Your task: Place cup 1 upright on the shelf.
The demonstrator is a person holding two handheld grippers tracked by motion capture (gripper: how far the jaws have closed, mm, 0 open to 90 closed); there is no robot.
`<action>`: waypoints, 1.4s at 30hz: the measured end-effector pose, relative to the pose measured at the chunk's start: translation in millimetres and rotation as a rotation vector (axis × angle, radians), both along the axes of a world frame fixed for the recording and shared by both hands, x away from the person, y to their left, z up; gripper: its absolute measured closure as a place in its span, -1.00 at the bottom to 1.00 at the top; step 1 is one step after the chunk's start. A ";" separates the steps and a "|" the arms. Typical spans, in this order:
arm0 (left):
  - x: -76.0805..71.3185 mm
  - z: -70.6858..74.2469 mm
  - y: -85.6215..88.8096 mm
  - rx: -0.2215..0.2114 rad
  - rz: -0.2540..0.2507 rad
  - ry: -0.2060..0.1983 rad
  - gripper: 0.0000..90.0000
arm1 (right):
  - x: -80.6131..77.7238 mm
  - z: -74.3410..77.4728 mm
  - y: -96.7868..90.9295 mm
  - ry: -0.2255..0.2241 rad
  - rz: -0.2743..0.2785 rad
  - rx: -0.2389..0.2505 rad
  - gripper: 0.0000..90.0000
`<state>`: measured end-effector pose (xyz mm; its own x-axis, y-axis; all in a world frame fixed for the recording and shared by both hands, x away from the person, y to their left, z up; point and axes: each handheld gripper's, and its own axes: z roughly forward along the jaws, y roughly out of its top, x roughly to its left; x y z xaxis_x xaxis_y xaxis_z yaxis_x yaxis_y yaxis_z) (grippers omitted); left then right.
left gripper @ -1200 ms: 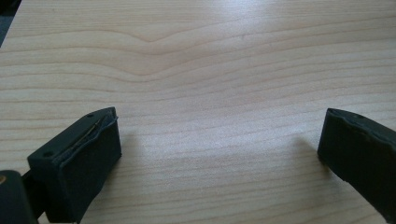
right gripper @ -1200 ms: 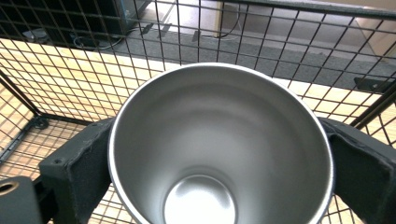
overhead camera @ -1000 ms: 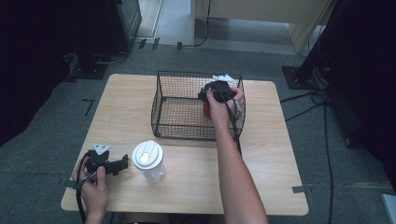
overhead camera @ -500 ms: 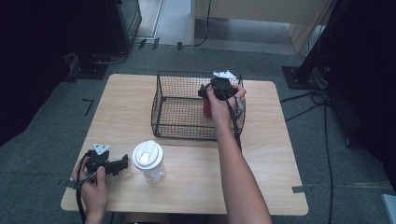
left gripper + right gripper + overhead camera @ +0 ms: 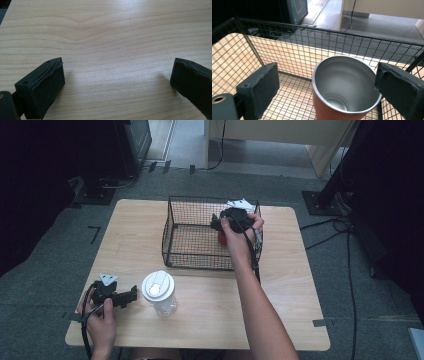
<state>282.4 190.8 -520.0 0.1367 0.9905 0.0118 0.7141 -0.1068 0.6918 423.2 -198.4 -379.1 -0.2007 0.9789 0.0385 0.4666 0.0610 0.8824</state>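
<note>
A red cup (image 5: pixel 342 100) with a bare steel inside stands upright in the black wire basket (image 5: pixel 190 227), close to its right wall; from above it is a red patch (image 5: pixel 221 239) under the hand. My right gripper (image 5: pixel 325 72) hangs over the cup's mouth. Its jaws have just been closing and straddle the cup: the right pad (image 5: pixel 397 85) is at the rim, the left pad (image 5: pixel 260 85) stands clear, so it is open. My left gripper (image 5: pixel 117 67) rests low over bare wood, open and holding nothing; from above it (image 5: pixel 131 293) lies at the table's front left.
A clear jar with a white lid (image 5: pixel 158 287) stands just right of the left gripper. The wooden table (image 5: pixel 290 285) has free room at the front right. The right gripper's cable (image 5: pixel 254 255) trails over the basket's near wall. Dark floor and equipment surround the table.
The right hand and its gripper have lifted slightly over the basket and shifted a little. The left hand and the jar have stayed put.
</note>
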 end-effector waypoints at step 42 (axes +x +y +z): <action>0.0 -0.1 -0.1 0.000 0.001 -0.001 -1.00 | -98.8 -7.6 -3.1 -0.015 0.086 0.042 -0.70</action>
